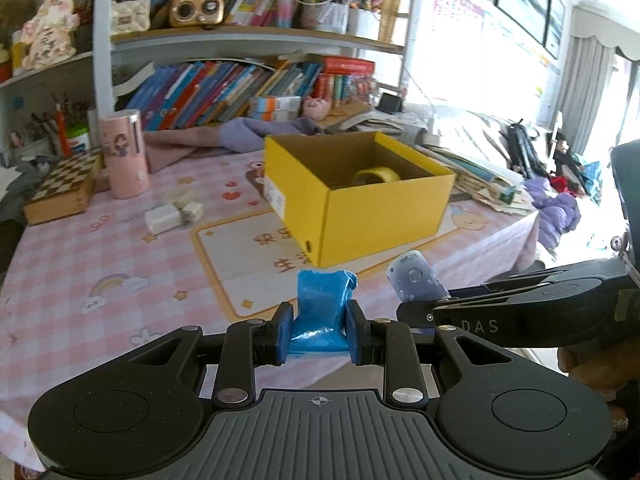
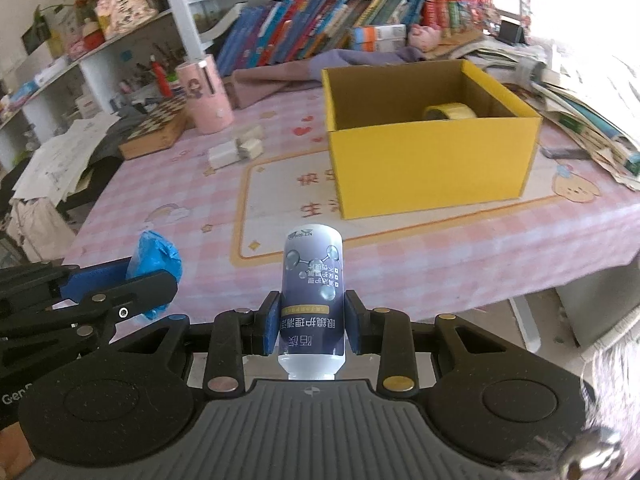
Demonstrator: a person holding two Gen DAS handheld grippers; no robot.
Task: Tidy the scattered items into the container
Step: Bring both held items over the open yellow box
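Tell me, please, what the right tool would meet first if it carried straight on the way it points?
Probably the near wall of the yellow box. The right tool, shut on a bottle, points down across bare tablecloth toward it; depth is hard to judge.

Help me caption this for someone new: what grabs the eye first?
The open yellow box sits mid-table with a yellow tape roll inside. In the foreground, the right gripper clamps a dark-labelled bottle, and the left gripper beside it pinches a crumpled blue packet.
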